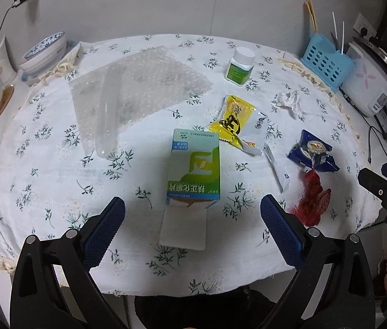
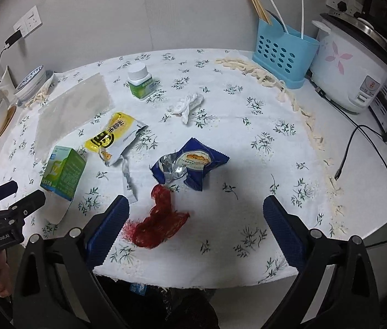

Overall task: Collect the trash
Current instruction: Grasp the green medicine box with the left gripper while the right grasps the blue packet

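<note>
- Left gripper (image 1: pixel 192 224) hovering wide open, holding nothing, lined up on green-and-white cardboard medicine box (image 1: pixel 193 164) with open flap, lying dead centre in left wrist view.
- Right gripper (image 2: pixel 195 227) also spread wide, empty, hanging over crumpled red mesh net bag (image 2: pixel 160 223) near table edge at 6 o'clock in right wrist view.
- Risking: box crushing or open flap snagging on white floral tablecloth (image 1: pixel 56 192) if closing too low; cloth bunching and dragging neighbours.
- Risking: red mesh slipping between fingers or catching on pads; sitting close to the edge, so possibly getting knocked off.
- Risking: torn strip of wrapper (image 1: pixel 274 167) lying flat at 3 o'clock of box, looking hard to pinch.
- Risking: grippers working near each other, possible clash.
- Counting trash on cloth: 1 box, 1 red mesh, 1 torn blue foil snack wrapper (image 2: pixel 190 163), 1 yellow-and-white snack packet (image 1: pixel 237 122), 1 crumpled white tissue (image 1: pixel 286 100), 1 clear bubble-wrap sheet (image 1: pixel 133 93) at 10 o'clock, 1 strip.
- Possibly trash: 1 white-capped green-label bottle (image 1: pixel 240 67) at 12 o'clock.
- Not trash by the look: 1 blue perforated utensil holder (image 2: pixel 285 52), 1 white rice cooker (image 2: pixel 352 65).
</note>
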### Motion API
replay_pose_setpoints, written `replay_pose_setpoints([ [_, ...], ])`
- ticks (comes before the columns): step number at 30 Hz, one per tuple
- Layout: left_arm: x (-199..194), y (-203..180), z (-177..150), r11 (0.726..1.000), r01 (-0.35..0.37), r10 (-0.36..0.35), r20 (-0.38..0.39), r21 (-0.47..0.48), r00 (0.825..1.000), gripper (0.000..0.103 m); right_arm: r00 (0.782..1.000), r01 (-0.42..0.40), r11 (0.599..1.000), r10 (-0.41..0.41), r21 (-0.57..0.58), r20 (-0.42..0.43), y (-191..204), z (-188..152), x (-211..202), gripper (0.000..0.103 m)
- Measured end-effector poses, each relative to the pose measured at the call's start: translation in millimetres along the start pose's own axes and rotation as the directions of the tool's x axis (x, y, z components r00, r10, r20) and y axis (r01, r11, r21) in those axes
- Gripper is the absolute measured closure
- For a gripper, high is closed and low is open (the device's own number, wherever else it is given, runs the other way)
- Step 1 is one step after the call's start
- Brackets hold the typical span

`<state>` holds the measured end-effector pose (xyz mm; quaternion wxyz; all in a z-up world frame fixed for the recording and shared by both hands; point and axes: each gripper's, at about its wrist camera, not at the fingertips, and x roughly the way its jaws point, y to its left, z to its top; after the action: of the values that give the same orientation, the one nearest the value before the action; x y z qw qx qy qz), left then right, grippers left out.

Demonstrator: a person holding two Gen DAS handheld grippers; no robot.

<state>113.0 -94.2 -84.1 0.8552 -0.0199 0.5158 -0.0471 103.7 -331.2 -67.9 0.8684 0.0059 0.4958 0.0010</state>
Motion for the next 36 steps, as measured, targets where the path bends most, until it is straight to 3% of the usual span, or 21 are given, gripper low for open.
replay_pose_setpoints([
  [10,33,-11,29,1.000,-0.029,0.028,-0.022,-0.007,0.999,0.007,0.999,-0.030,1.000,0.030,-0.003,-0.029,-17,36,31,0.016],
  [16,50,-11,36,0.999,-0.037,0.037,-0.045,-0.008,0.998,0.008,0.994,-0.054,0.998,0.057,0.037,-0.094,-30,45,61,0.027],
  [23,70,-5,37,0.999,-0.030,0.027,-0.083,-0.035,0.996,0.021,0.976,-0.080,0.995,0.092,0.065,-0.197,-28,43,96,0.041],
  [36,80,-6,39,0.998,-0.048,0.044,-0.105,-0.034,0.994,0.045,0.963,-0.075,0.994,0.092,0.078,-0.254,-17,47,112,0.069],
])
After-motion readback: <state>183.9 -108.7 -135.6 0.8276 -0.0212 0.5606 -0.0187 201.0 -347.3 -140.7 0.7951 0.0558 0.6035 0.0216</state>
